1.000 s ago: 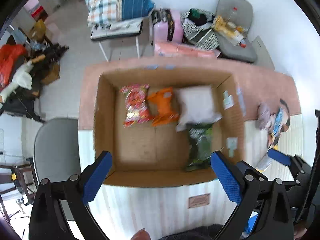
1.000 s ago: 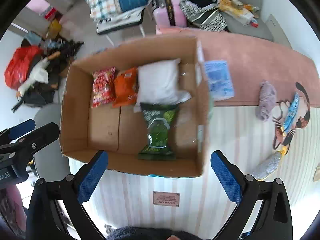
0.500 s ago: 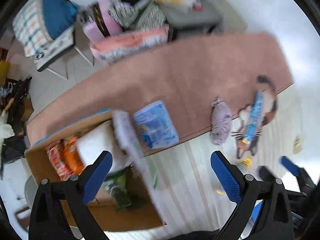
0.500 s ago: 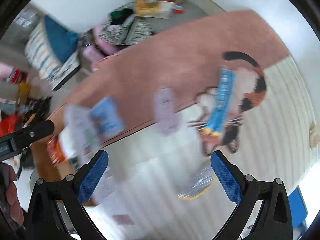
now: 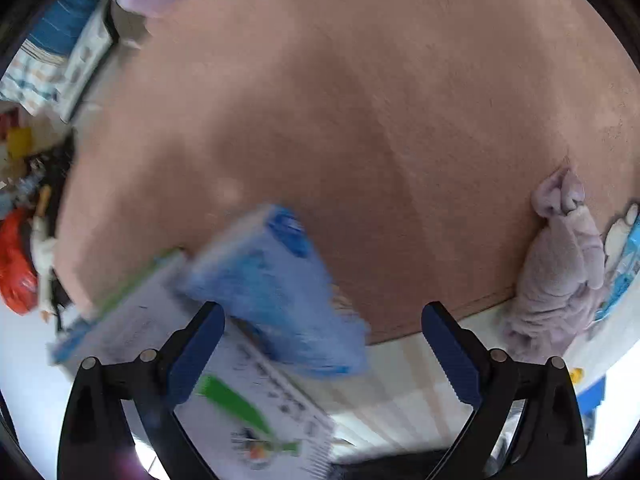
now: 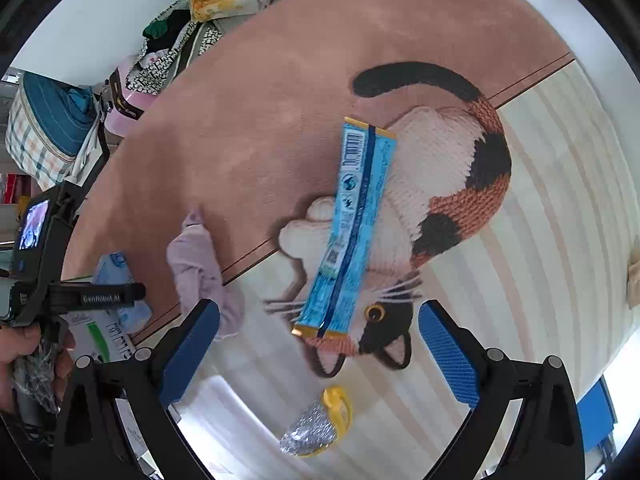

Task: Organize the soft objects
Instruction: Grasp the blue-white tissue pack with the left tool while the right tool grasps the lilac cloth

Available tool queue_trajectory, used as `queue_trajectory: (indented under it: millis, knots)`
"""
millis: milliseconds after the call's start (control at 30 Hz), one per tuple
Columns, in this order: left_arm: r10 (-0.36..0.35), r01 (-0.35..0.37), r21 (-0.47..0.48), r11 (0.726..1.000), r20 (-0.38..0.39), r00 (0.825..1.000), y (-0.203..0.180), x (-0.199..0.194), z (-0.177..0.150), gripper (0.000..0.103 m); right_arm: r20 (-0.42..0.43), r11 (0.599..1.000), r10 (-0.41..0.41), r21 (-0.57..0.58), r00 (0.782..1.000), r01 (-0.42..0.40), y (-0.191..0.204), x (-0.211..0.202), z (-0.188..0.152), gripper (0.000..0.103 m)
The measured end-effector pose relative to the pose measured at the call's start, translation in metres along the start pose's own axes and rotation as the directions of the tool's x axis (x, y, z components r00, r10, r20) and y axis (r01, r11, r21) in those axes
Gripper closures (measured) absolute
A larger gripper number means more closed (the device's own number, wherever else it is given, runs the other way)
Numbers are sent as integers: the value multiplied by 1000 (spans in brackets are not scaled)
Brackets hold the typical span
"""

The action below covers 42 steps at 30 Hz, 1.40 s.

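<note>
My left gripper [image 5: 322, 354] is open and hangs just above a blurred blue soft pack [image 5: 276, 288] lying on the pink rug beside the box's outer wall [image 5: 256, 400]. A lilac cloth bundle [image 5: 560, 272] lies at the right; it also shows in the right wrist view [image 6: 200, 268]. My right gripper [image 6: 318, 354] is open above a long blue snack packet [image 6: 352, 232] lying on the cat picture of the rug. A silver and yellow packet [image 6: 316, 428] lies below it. The left gripper body [image 6: 48, 280] shows at the left of the right wrist view.
The pink and striped rug [image 6: 280, 92] covers the floor. Bags, clothes and a chair [image 6: 180, 36] stand along the far wall. A red bag and clutter [image 5: 16, 256] lie at the left.
Both grippers have swung right, away from the open box, and dropped low: the left onto the blue pack, the right onto the long blue packet. Both stay open.
</note>
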<state>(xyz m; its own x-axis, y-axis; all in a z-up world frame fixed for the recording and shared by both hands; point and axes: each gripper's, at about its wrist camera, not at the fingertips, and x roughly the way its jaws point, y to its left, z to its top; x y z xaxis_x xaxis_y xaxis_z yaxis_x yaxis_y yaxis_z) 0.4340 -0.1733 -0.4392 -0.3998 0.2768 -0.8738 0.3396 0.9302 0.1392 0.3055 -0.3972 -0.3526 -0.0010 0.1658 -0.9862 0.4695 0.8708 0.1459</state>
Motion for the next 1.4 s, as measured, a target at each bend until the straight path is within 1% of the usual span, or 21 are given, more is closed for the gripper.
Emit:
queue_trajectory:
  millis: [67,167,200,300,400,467,567,633,700,767,833,867,967,1033,1067,1133,1167,1200,1267,1300,1400]
  knots:
    - [-38,38,-18,999,-3,999,-2,2,3,2,-6,1000,2,-3,1000,-2,-1,4,4,2]
    - [-71,74,-58,996,44,996,-4,-3,6,2,-16,1000,1,-1,1000,-1,-5,10,8,2]
    - [-77,80,-56,995,42,996,-8,-6,5,2,-20,1000,-4,-1,1000,4,-7,12,10,2]
    - [-156,159,-28,987,90,984,-22,-20,0,3,-32,1000,-13,6,999,13,-12,20,14,2]
    - [-194,197,-8,980,131,972,-29,-35,-7,3,-48,1000,-12,8,999,12,-15,28,18,2]
    - [-200,204,-4,979,163,966,-27,-48,-13,3,-54,1000,-2,14,999,3,-15,31,18,2]
    - [-164,168,-4,986,212,963,-15,-65,-21,3,-55,999,51,1,997,-51,-6,32,15,2]
    - [-161,168,-15,986,208,965,-7,-65,-20,3,-65,996,89,-25,994,-90,10,35,12,2]
    - [-168,177,-38,983,173,970,3,-52,-14,3,-88,990,128,-48,988,-133,29,42,11,2]
    - [-151,161,-64,985,144,978,9,-41,-7,3,-121,984,159,-63,980,-167,47,53,11,9]
    - [-160,168,-74,983,103,982,19,-25,-3,3,-157,982,166,-62,974,-177,62,68,12,26]
    - [-167,174,-80,982,87,982,11,-16,-3,3,-169,981,171,-59,971,-184,67,72,11,28]
    - [-207,208,-97,973,28,978,13,6,2,3,-219,979,178,-56,959,-195,80,92,9,40]
    - [-228,227,-102,968,8,974,13,15,3,3,-238,981,160,-68,958,-181,87,102,4,54]
    - [-234,233,-105,967,4,972,12,19,2,5,-240,981,162,-68,957,-183,88,104,2,56]
    - [-209,212,-110,971,38,977,13,19,0,11,-231,982,156,-71,960,-176,90,105,2,63]
    - [-206,212,-108,971,61,977,12,15,-3,21,-228,983,149,-75,962,-170,91,105,0,64]
    - [-202,209,-103,972,76,976,13,11,-7,40,-227,983,146,-75,963,-167,93,105,-1,67]
    - [-211,220,-96,971,96,973,10,4,-16,61,-225,985,135,-79,965,-156,98,105,-2,71]
    - [-217,226,-98,969,100,971,10,2,-18,65,-220,986,126,-81,967,-147,100,104,-4,73]
    - [-207,221,-101,970,138,969,15,-8,-28,67,-203,987,113,-86,973,-133,98,95,-6,75]
